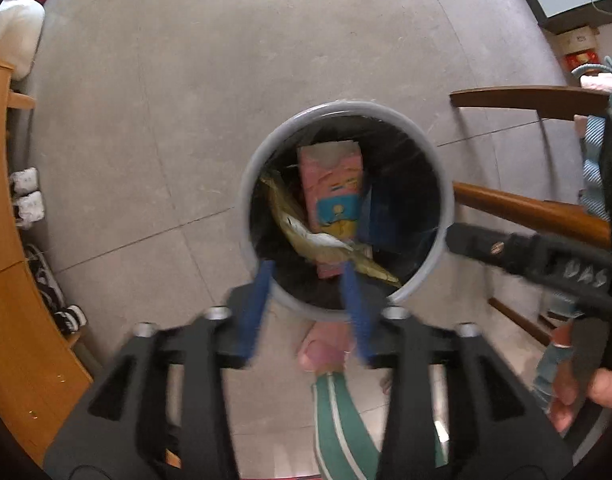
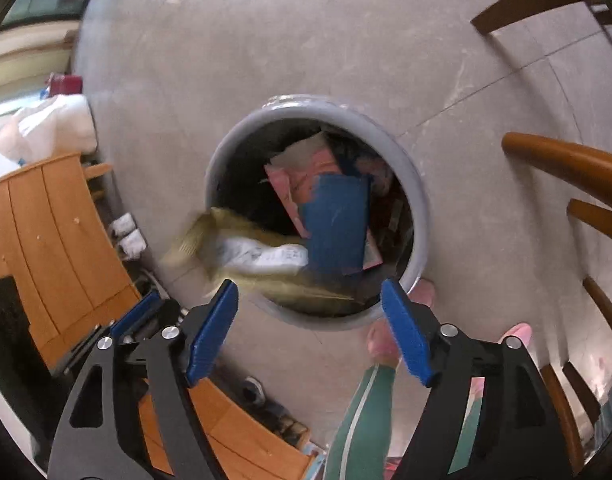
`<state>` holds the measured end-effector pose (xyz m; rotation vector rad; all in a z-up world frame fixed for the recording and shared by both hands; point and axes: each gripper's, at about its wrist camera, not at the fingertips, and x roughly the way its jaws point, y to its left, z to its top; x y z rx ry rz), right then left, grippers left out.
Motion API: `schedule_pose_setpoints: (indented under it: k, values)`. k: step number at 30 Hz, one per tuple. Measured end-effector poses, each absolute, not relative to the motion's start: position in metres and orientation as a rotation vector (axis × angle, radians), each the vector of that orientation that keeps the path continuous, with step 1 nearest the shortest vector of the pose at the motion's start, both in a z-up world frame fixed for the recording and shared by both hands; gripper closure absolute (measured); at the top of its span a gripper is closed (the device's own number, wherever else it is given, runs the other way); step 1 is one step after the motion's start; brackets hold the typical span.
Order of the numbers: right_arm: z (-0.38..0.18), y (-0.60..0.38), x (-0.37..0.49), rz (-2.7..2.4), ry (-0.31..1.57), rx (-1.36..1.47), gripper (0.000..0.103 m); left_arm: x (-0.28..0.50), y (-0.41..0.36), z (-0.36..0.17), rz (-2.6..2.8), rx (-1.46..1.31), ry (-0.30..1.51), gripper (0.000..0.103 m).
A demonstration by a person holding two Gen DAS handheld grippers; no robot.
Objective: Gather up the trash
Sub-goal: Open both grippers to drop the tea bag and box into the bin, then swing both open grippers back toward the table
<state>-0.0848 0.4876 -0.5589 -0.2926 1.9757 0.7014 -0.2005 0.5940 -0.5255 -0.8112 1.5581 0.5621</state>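
Observation:
A round grey trash bin (image 1: pixel 246 184) with a black liner stands on the floor, seen from straight above. In it lie a pink carton (image 1: pixel 331 184), a flat blue piece (image 2: pixel 337 224) and a gold and white wrapper (image 1: pixel 317 242). In the right wrist view the wrapper (image 2: pixel 246 252) is blurred and hangs over the bin's (image 2: pixel 419 200) near-left rim. My left gripper (image 1: pixel 307 266) hovers over the bin's near edge, open, with nothing pressed between its blue fingers. My right gripper (image 2: pixel 309 285) is above the near rim, open wide and empty.
A wooden cabinet (image 1: pixel 10 280) with shoes (image 1: pixel 26 196) beside it lines the left. Wooden chair parts (image 2: pixel 565 160) stand at the right. A person's pink-slippered foot (image 1: pixel 319 344) and green trouser leg (image 2: pixel 361 420) are just in front of the bin. A white bag (image 2: pixel 46 128) sits at far left.

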Motion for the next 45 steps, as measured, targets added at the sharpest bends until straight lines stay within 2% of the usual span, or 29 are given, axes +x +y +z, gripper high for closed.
schedule_pose_setpoints:
  k: [4, 8, 17, 23, 26, 27, 34, 45]
  values:
    - [-0.525, 0.483, -0.080, 0.741, 1.954, -0.263, 0.028, -0.202, 0.593, -0.498, 0.553, -0.791, 1.544, 0.059]
    - [-0.467, 0.491, -0.075, 0.836, 1.906, -0.234, 0.028, -0.206, 0.603, -0.431, 0.582, -0.759, 1.473, 0.059]
    - [-0.266, 0.525, -0.049, 1.106, 1.655, -0.181, 0.028, -0.192, 0.644, -0.228, 0.687, -0.551, 1.300, 0.059]
    - [-0.115, 0.466, -0.014, 1.156, 1.375, -0.074, 0.027, -0.138, 0.614, -0.099, 0.627, -0.390, 1.127, 0.059]
    - [-0.074, 0.410, 0.005, 1.095, 1.282, -0.007, 0.023, -0.099, 0.569, -0.054, 0.526, -0.293, 1.055, 0.040]
    - [-0.060, 0.385, 0.013, 1.056, 1.255, 0.007, 0.023, -0.084, 0.549, -0.041, 0.480, -0.257, 1.028, 0.039]
    - [-0.006, 0.197, 0.037, 0.767, 1.093, 0.173, 0.023, -0.011, 0.415, 0.001, 0.188, -0.088, 0.951, 0.039]
    - [-0.002, -0.070, -0.019, 0.307, 0.970, 0.406, 0.023, 0.029, 0.181, 0.005, -0.309, 0.105, 0.971, 0.039]
